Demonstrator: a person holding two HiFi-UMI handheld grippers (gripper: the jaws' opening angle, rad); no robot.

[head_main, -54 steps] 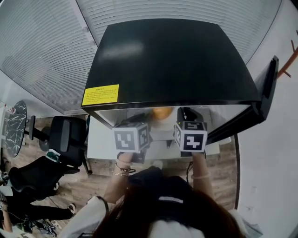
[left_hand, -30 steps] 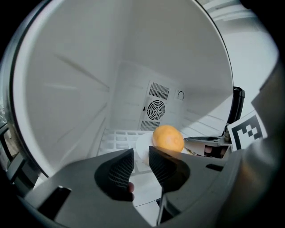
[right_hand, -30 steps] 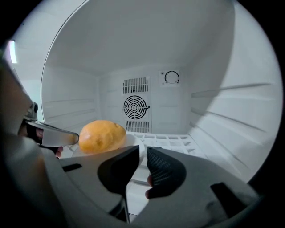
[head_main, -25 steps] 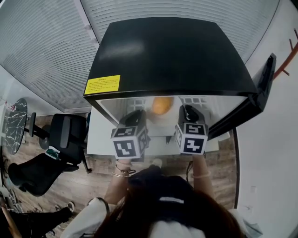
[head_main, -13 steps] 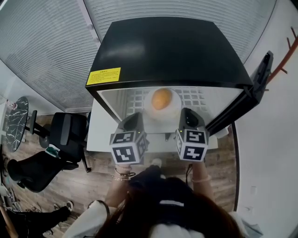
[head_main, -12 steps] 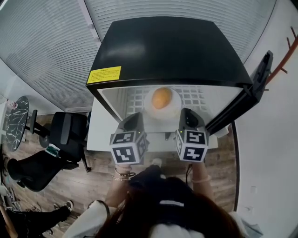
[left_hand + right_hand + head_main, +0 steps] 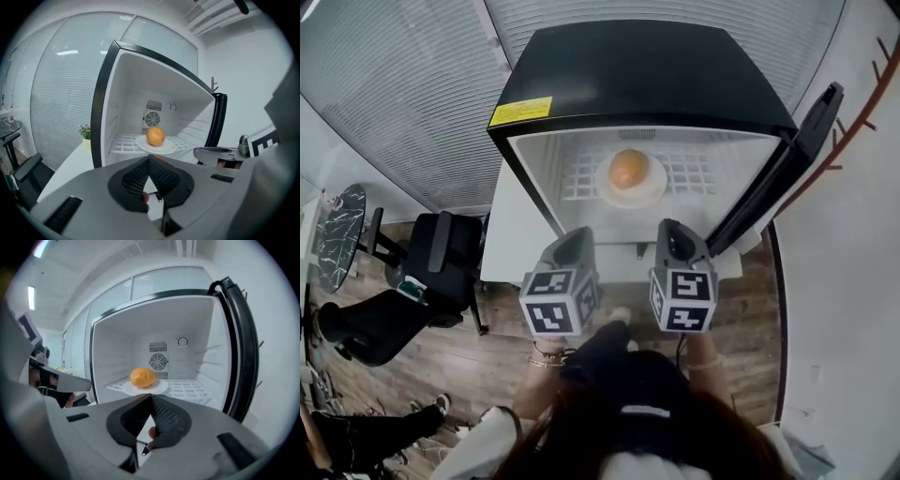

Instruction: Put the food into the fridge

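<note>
Holding left gripper (image 7: 572, 246) and right gripper (image 7: 673, 234) side by side just outside the open fridge (image 7: 628, 66), both with jaws pressed together, clasping nothing. Farther in, can see the orange (image 7: 628, 169) on a white plate (image 7: 652, 190), mid wire shelf (image 7: 694, 173). Probably light, firm, apt to roll; best taken by the plate's rim, kept level.

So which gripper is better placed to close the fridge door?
Probably the right gripper: the open door stands on its side, the left gripper is farther away, and both are shut and empty.
</note>
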